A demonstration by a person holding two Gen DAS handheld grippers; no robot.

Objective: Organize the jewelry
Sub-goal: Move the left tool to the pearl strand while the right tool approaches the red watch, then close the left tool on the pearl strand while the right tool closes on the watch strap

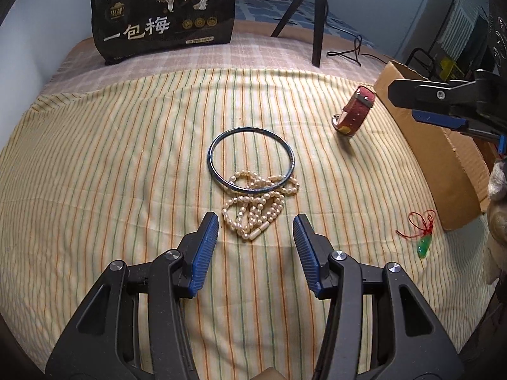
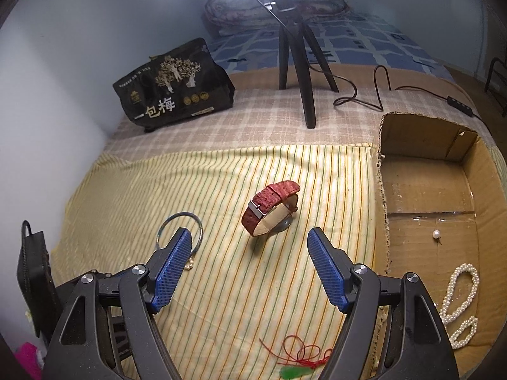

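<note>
On the striped cloth [image 1: 95, 164] lie a dark bangle [image 1: 251, 160], with a cream pearl necklace [image 1: 253, 209] partly under its near edge, a red watch [image 1: 355, 110] on its side, and a green pendant on red cord [image 1: 423, 236]. My left gripper [image 1: 256, 224] is open and empty, just short of the pearls. My right gripper [image 2: 249, 239] is open and empty, in front of the watch [image 2: 269, 210]; the pendant [image 2: 293, 370] lies below it. The cardboard box [image 2: 383, 190] at right holds a white pearl strand [image 2: 459, 304] and a single pearl [image 2: 436, 234].
A black snack bag [image 1: 164, 15] stands at the back left. A tripod [image 2: 299, 63] with a cable [image 2: 377, 95] stands behind the cloth. The right gripper also shows at the right edge of the left wrist view [image 1: 443, 107], over the box [image 1: 440, 158].
</note>
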